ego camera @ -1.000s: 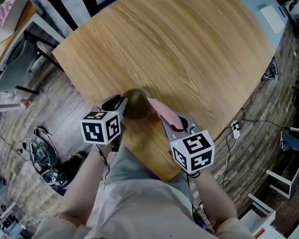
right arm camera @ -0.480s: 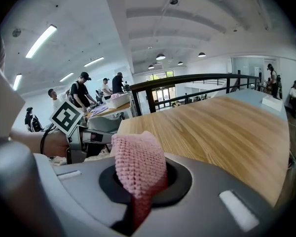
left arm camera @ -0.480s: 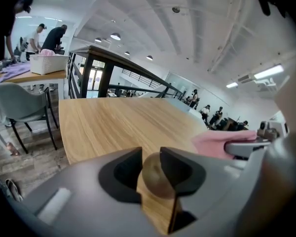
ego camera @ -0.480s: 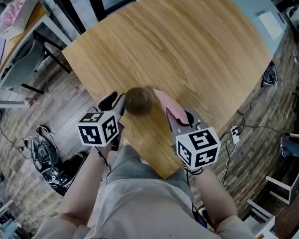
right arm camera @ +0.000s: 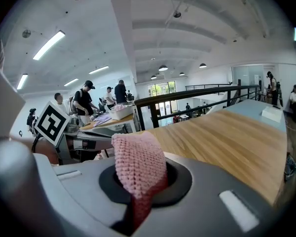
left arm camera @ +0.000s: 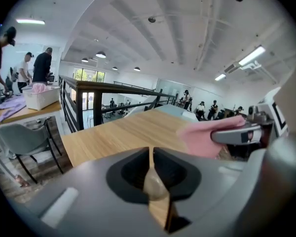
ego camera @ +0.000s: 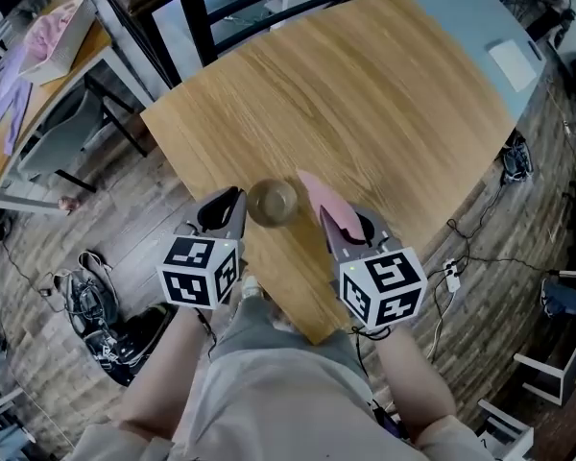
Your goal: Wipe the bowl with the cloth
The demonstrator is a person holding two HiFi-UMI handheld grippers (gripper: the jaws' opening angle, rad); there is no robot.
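The left gripper (ego camera: 228, 200) isn't holding anything. Its jaws have just been closing and are nearly together now, with only a thin slit between them. There's a tan blur showing through the slit, but it's hard to say what it is, and nothing is pinched there.

Just to its right, the bowl (ego camera: 272, 203) sits upright on the wooden table (ego camera: 365, 94) on its own, not touched by either tool and fairly near the table's left edge.

Right of that, the right gripper (ego camera: 341, 221) is clamped on the pink cloth (ego camera: 324, 203), which pokes out past the jaws toward the bowl.

The worry is that nothing is steadying the bowl. If the cloth goes back in for another wipe, any sideways push could slide or tip it, and the edge is close enough for it to go over. The loose end of the cloth could also snag the rim and drag the bowl along.
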